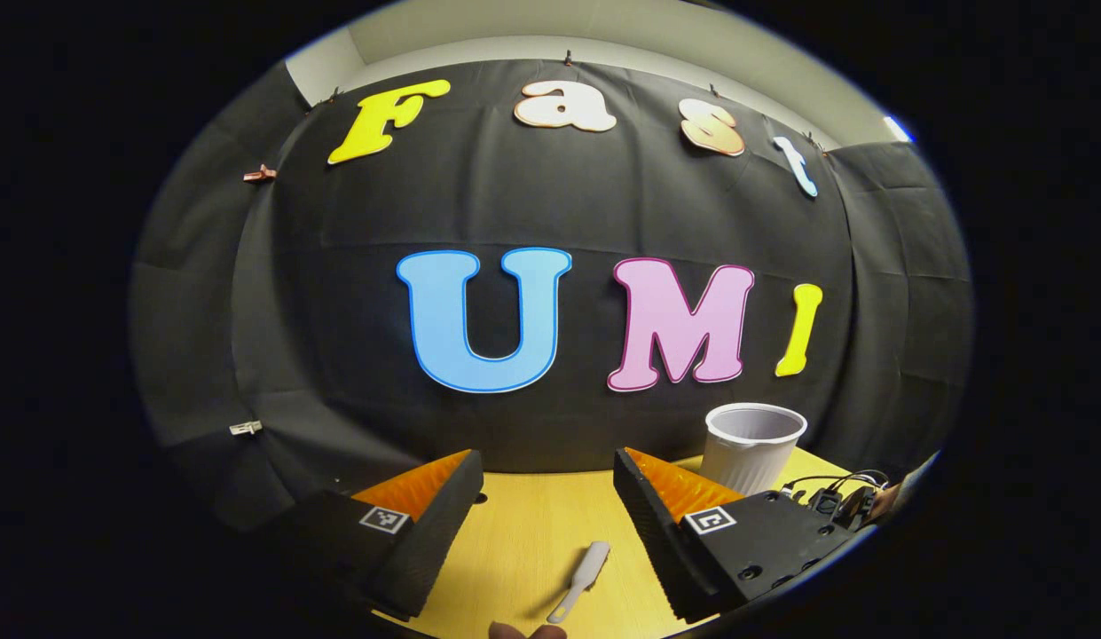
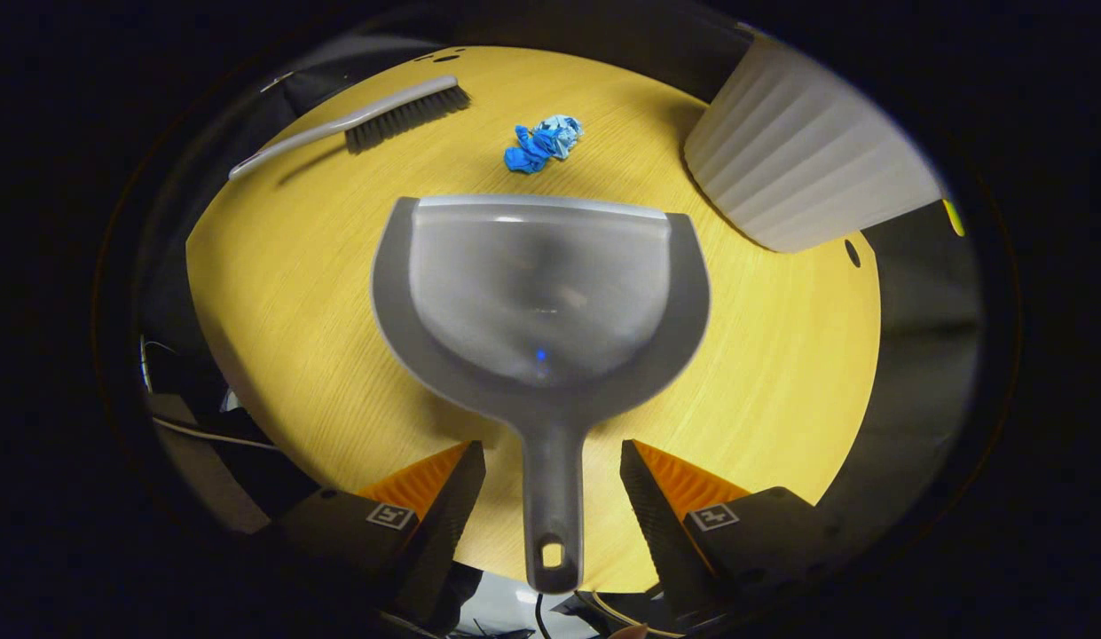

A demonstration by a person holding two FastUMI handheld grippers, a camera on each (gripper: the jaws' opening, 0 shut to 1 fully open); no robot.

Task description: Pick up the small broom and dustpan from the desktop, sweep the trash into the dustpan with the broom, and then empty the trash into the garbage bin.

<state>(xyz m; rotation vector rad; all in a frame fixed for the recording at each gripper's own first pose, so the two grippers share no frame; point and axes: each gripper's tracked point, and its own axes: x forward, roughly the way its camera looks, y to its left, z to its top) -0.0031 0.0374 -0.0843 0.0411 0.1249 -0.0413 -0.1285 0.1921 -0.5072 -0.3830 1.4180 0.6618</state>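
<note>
both grippers spread, nothing held

we see the right gripper (image 2: 550, 497) straddling the dustpan (image 2: 541, 293) handle untouched; the left gripper (image 1: 546, 515) hovers over the table (image 1: 523, 541).

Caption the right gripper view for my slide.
Open right gripper straddles grey plastic dustpan handle on wooden desktop.

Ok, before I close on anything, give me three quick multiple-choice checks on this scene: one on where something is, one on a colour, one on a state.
1. Where does the dustpan's handle lie?
A. between the right gripper's open fingers
B. under the broom
C. inside the bin

2. What colour is the crumpled trash?
A. red
B. blue
C. green

3. How is the left gripper?
A. shut on the broom
B. shut on the bin
C. open, holding nothing

Answers:
1 A: the dustpan handle runs between the right gripper fingers, untouched.
2 B: the trash is blue.
3 C: the left gripper gapes above the broom, beside the bin.
</note>
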